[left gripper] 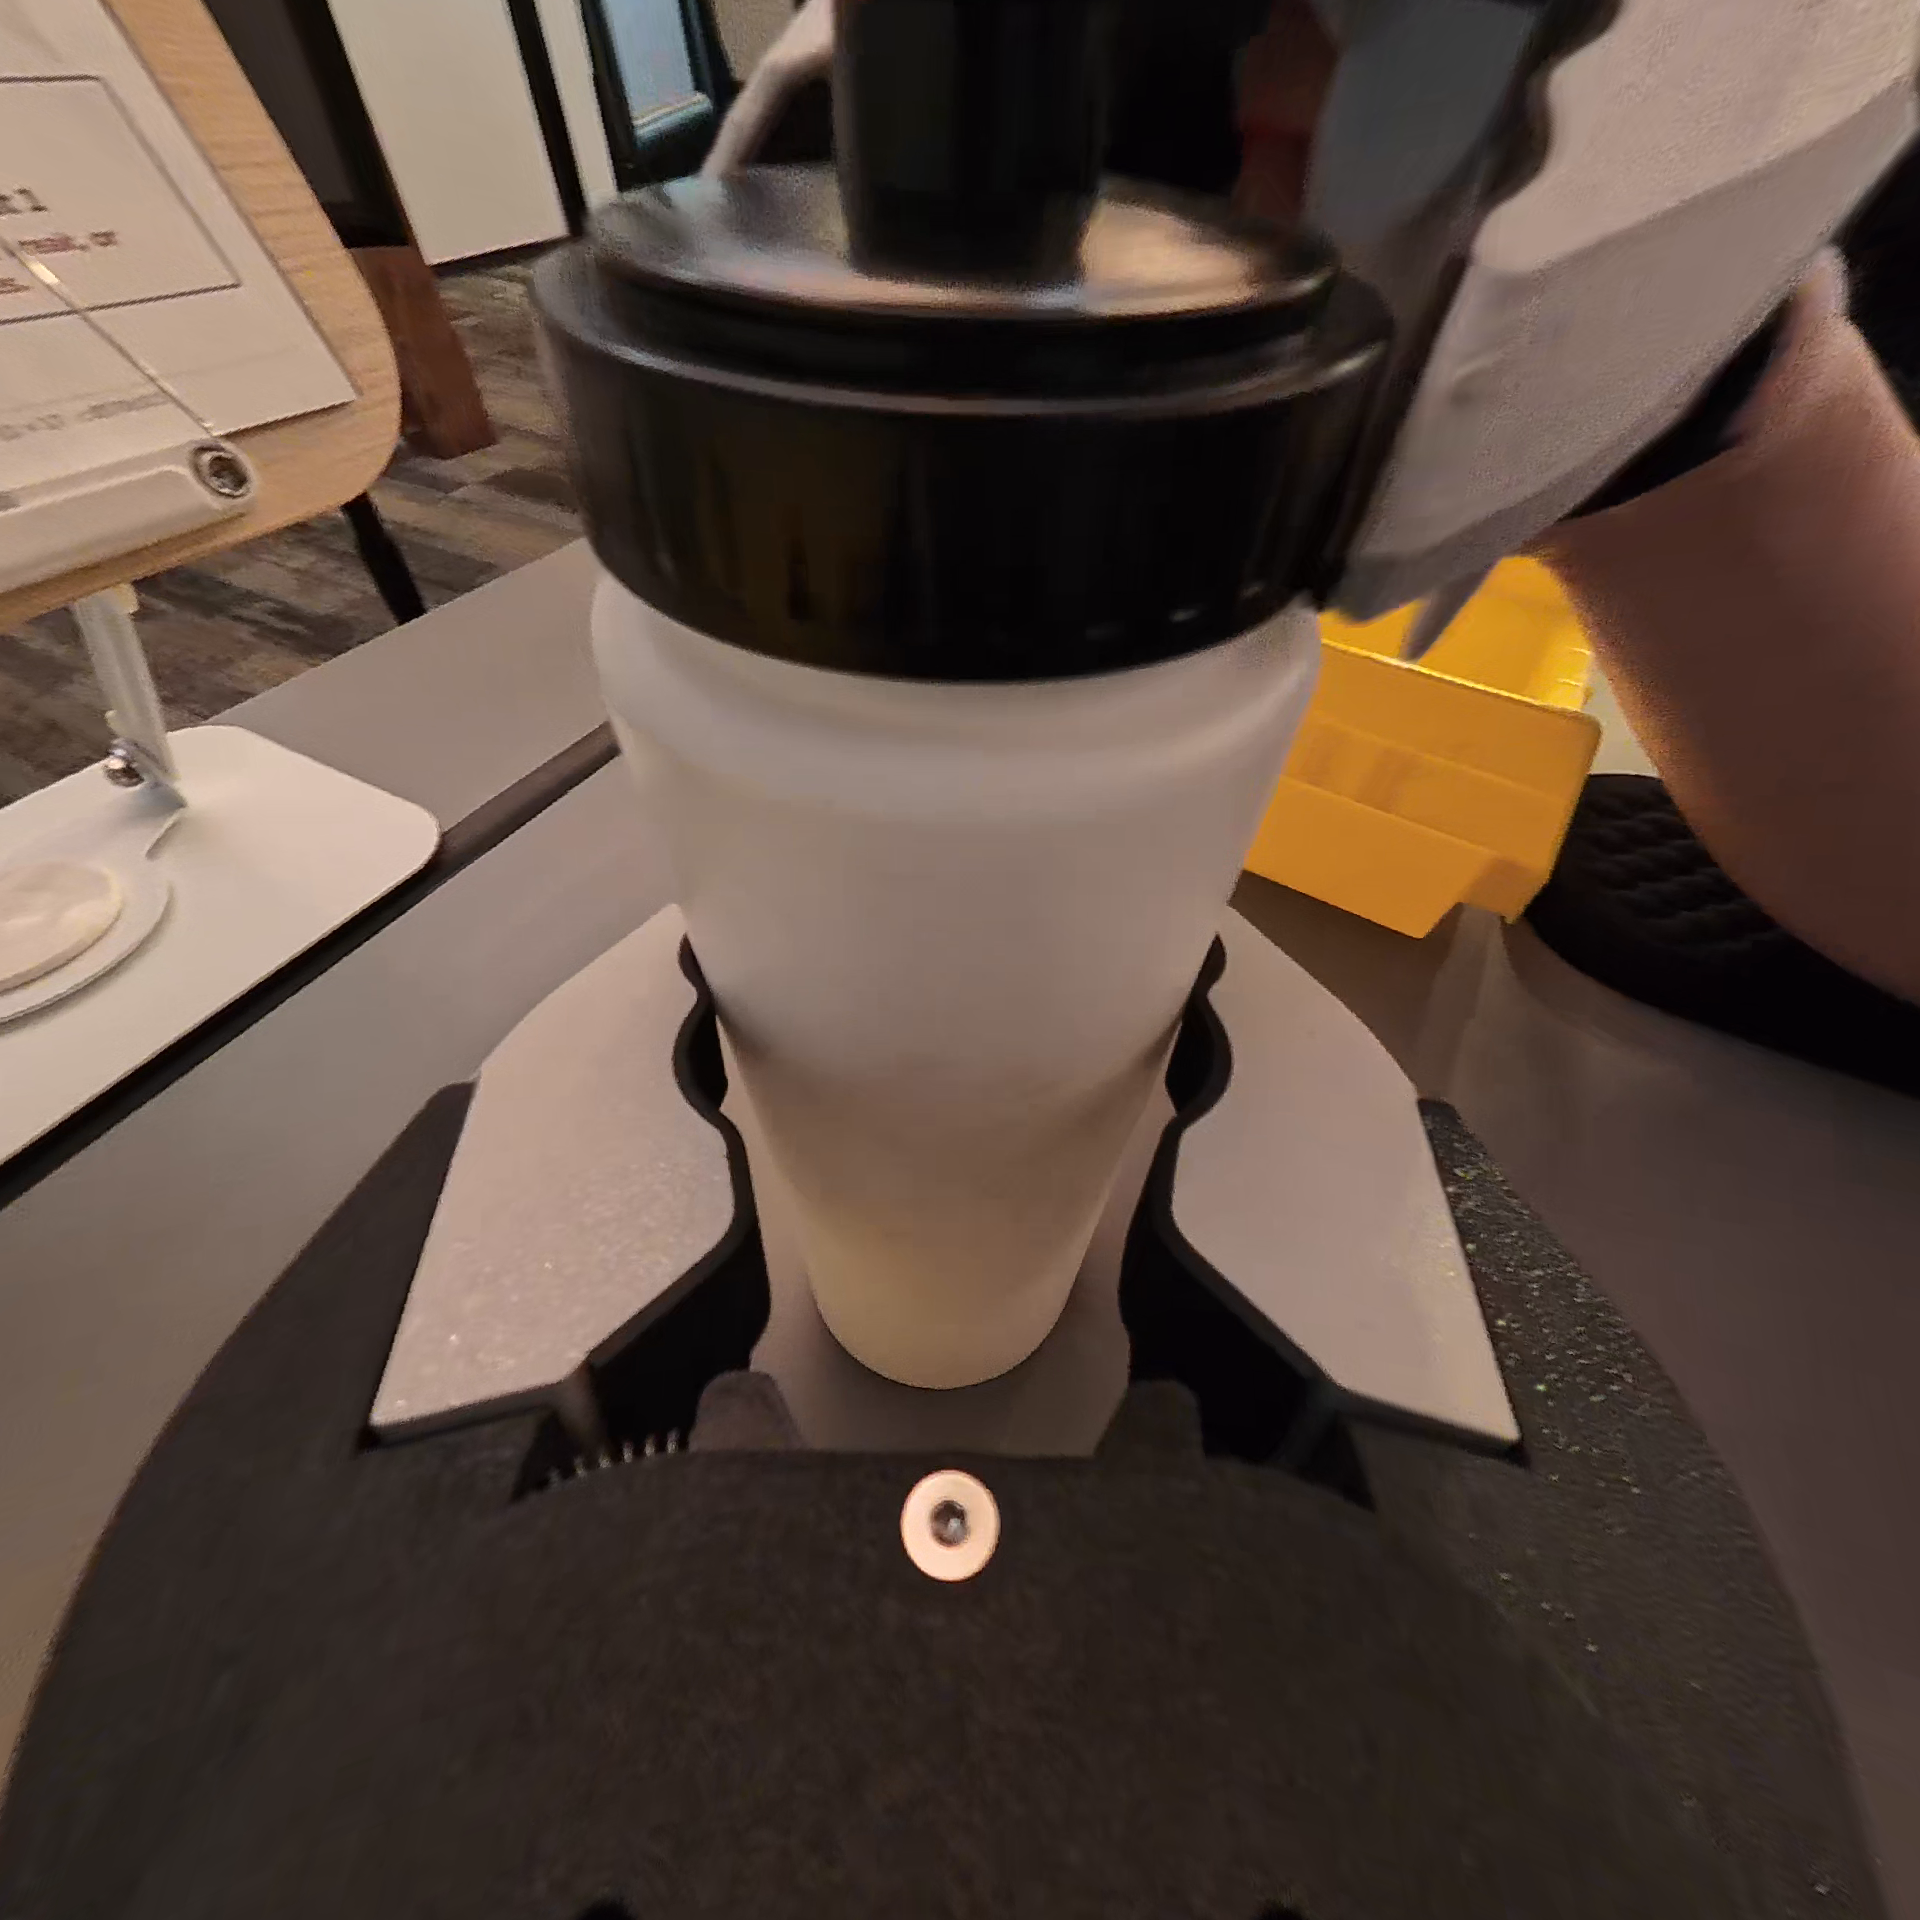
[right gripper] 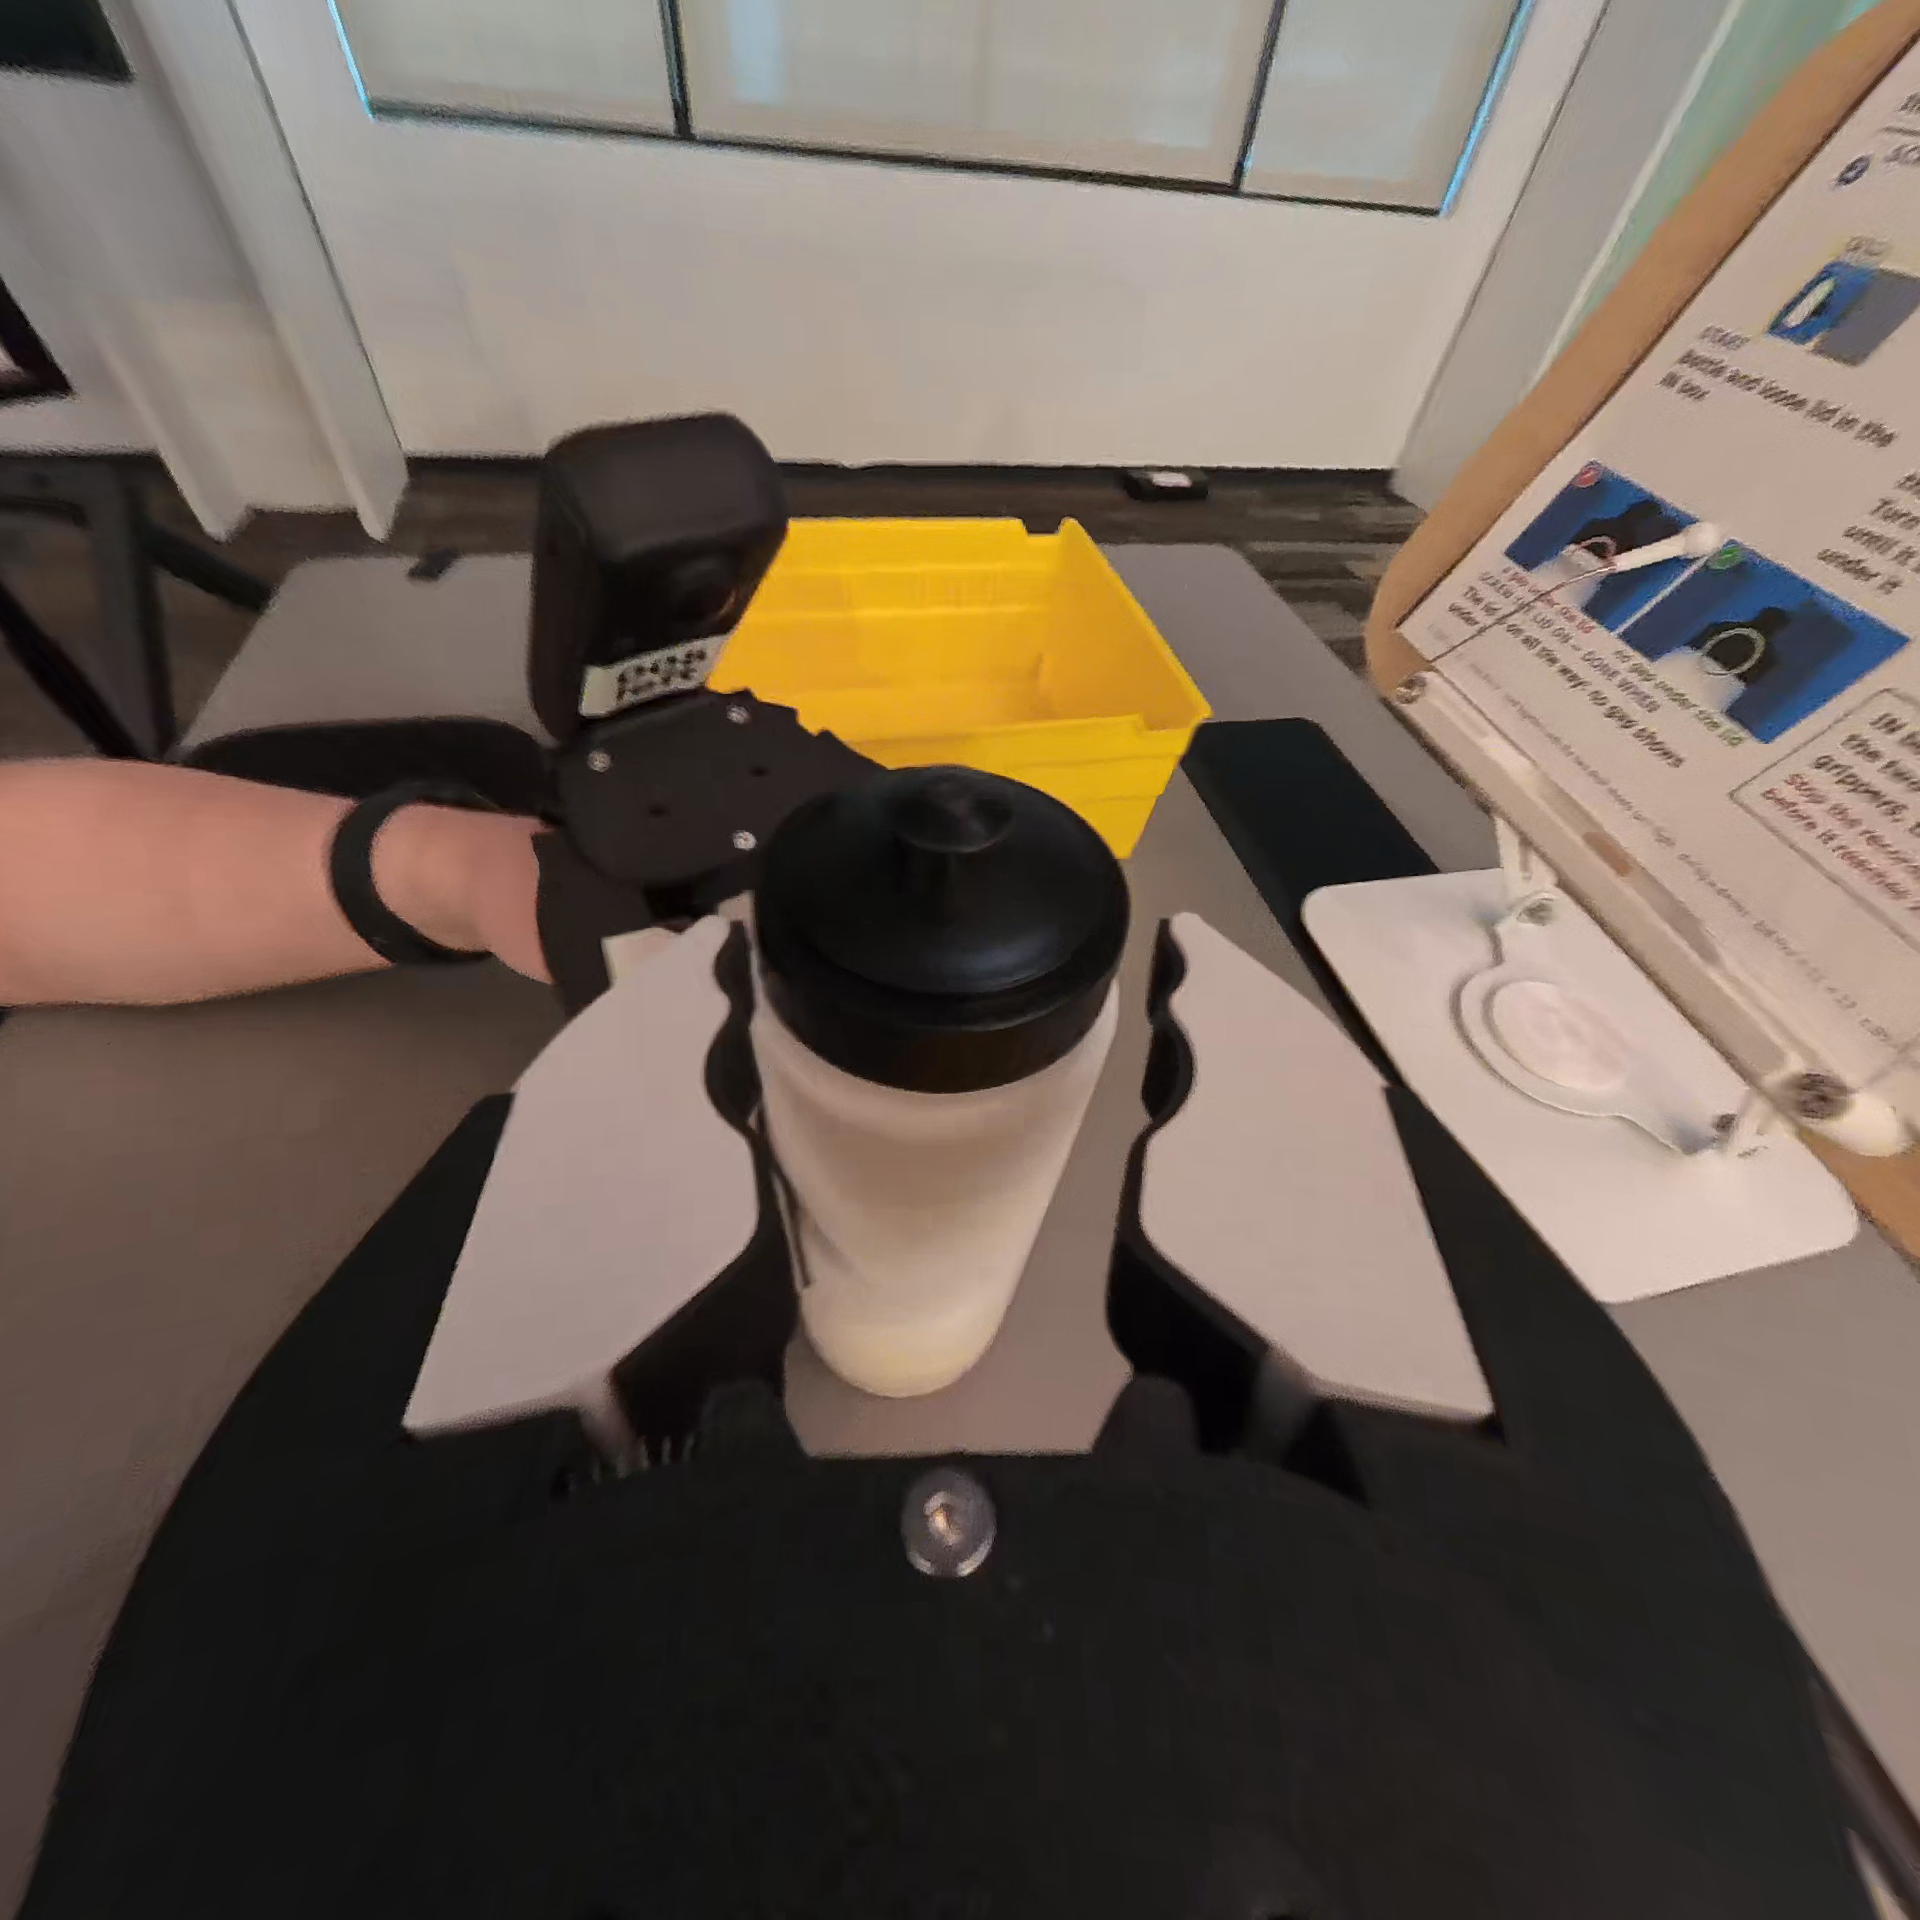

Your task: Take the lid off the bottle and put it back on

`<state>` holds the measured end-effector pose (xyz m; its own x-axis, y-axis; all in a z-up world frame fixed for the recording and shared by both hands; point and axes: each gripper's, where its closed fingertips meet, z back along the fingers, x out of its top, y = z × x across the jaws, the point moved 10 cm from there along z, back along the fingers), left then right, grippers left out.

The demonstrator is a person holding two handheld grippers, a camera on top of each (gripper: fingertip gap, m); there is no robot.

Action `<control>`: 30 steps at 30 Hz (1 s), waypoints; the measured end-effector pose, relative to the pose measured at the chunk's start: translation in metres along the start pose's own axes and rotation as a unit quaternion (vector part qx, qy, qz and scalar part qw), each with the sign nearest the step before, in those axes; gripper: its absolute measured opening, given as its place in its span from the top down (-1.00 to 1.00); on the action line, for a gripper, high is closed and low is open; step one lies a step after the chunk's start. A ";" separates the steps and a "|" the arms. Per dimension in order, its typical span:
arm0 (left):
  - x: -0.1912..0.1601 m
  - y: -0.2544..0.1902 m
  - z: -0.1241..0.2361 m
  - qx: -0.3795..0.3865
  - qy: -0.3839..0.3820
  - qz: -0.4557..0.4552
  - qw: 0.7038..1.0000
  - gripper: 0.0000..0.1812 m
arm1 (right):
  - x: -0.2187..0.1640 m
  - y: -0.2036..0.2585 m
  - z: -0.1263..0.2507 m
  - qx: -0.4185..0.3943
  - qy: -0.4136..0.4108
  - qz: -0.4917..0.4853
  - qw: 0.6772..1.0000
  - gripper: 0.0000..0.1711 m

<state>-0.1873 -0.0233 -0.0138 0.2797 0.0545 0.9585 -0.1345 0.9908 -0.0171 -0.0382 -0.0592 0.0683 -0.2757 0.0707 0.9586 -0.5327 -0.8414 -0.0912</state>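
A white bottle (left gripper: 956,935) with a black spouted lid (left gripper: 956,488) screwed on stands upright on the grey table (left gripper: 312,1091). My left gripper (left gripper: 951,966) is shut on the bottle's body, with both fingers pressed against its sides. In the right wrist view the bottle (right gripper: 914,1195) and lid (right gripper: 940,935) sit between the fingers of my right gripper (right gripper: 945,935). That gripper is open, with a narrow gap on each side of the lid. The left gripper's body (right gripper: 675,790) shows behind the bottle. The right gripper's finger (left gripper: 1558,312) shows beside the lid.
A yellow bin (right gripper: 966,665) stands just behind the bottle. An instruction board (right gripper: 1714,520) on a white stand base (right gripper: 1558,1091) is at the right. A black pad (right gripper: 1299,800) lies by the bin. A person's forearm (right gripper: 187,883) reaches in from the left.
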 end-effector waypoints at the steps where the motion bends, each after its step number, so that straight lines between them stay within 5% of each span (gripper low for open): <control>1: 0.000 0.000 0.000 0.002 0.000 0.000 1.000 0.06 | 0.000 0.002 -0.003 0.003 -0.001 0.009 1.000 0.19; 13: 0.003 0.004 0.004 0.158 0.022 0.046 0.986 0.06 | 0.005 0.025 -0.033 -0.209 -0.014 -0.060 0.976 0.19; 23: 0.002 0.005 0.005 0.029 0.023 0.010 0.999 0.06 | 0.004 0.002 -0.005 -0.024 -0.024 -0.038 0.999 0.23; 30: 0.003 0.005 0.004 0.084 0.022 0.027 0.996 0.06 | 0.003 0.006 -0.015 -0.072 -0.024 -0.050 0.996 0.21</control>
<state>-0.1908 -0.0183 -0.0104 0.3083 0.1155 0.9443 -0.3073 0.9515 -0.0161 -0.0540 -0.0563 0.0665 -0.1784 0.1213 0.9764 -0.6658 -0.7456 -0.0290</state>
